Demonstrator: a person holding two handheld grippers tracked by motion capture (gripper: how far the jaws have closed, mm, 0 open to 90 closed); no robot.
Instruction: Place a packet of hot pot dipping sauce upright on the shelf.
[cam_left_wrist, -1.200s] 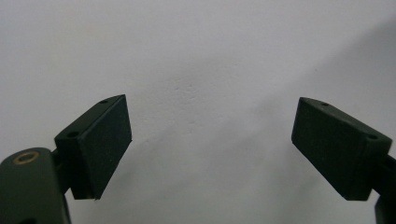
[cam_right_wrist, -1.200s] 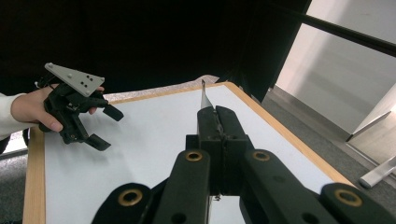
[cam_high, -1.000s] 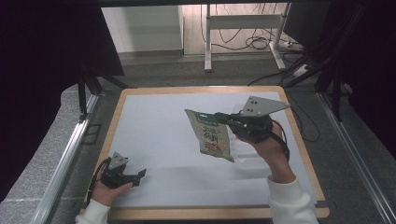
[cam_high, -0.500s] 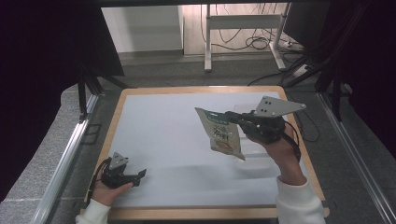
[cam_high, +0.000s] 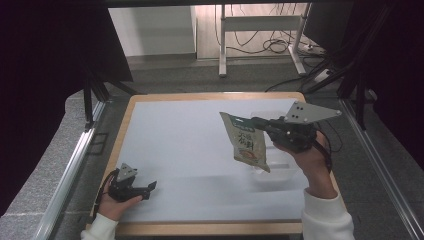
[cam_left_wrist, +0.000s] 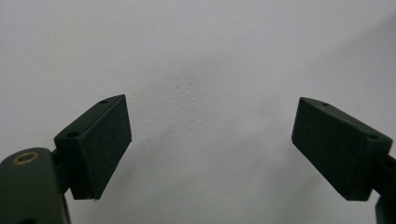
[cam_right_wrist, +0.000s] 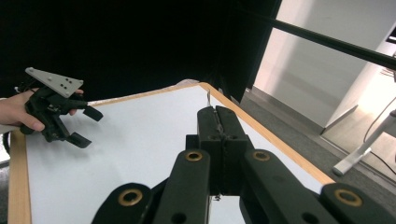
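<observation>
A tan and green snack packet (cam_high: 246, 143) hangs in the air over the right side of the white table (cam_high: 175, 135), and my right gripper (cam_high: 256, 121) is shut on its upper edge. In the right gripper view the jaws (cam_right_wrist: 217, 116) are pressed together, with the packet's thin edge (cam_right_wrist: 208, 99) sticking up between them. Below the packet stands a clear plastic container (cam_high: 280, 176). My left gripper (cam_high: 149, 188) rests low at the table's near left corner. It is open with nothing between its fingertips (cam_left_wrist: 210, 140); it appears again as the left gripper (cam_right_wrist: 86, 126) in the right gripper view.
The table has a wooden border (cam_high: 120, 145). Metal rails (cam_high: 70, 170) run along both sides of it. Black curtains and a desk frame (cam_high: 260, 30) with cables stand beyond the far edge.
My right gripper has carried the packet to the right, from the table's middle to above the clear container. The left gripper has stayed in place.
</observation>
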